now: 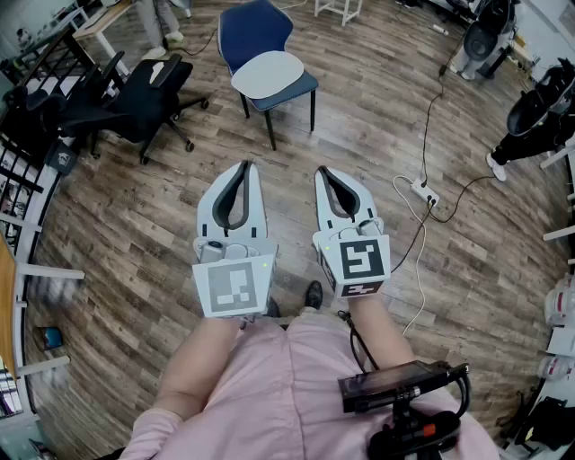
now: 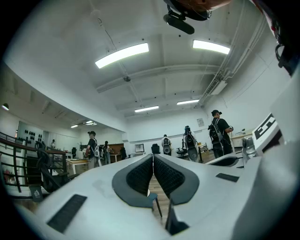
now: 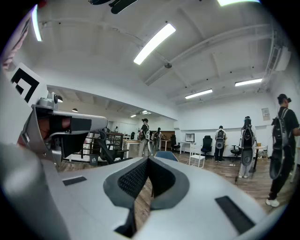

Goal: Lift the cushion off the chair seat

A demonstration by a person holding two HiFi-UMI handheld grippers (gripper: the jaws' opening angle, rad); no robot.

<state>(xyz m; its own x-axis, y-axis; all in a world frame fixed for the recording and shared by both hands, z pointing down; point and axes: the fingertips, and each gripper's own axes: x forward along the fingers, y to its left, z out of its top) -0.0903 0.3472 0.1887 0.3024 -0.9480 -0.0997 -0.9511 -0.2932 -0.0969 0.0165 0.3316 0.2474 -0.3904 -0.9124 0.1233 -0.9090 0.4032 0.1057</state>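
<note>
The cushion [image 1: 268, 74] lies on the seat of the blue chair [image 1: 256, 27], far ahead and well apart from the 2 tools; arriving clenched like this would likely shove it off rather than grip it. The left gripper [image 1: 244, 165] and right gripper [image 1: 322, 170], both closed on nothing, are held side by side near the person, tips toward the chair.

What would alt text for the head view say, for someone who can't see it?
Looking down, a person holds two grippers, the left gripper and the right gripper, both shut and empty, pointed toward a blue chair with a pale cushion lying on its seat. The chair stands ahead on a wooden floor, near a black office chair.
</note>
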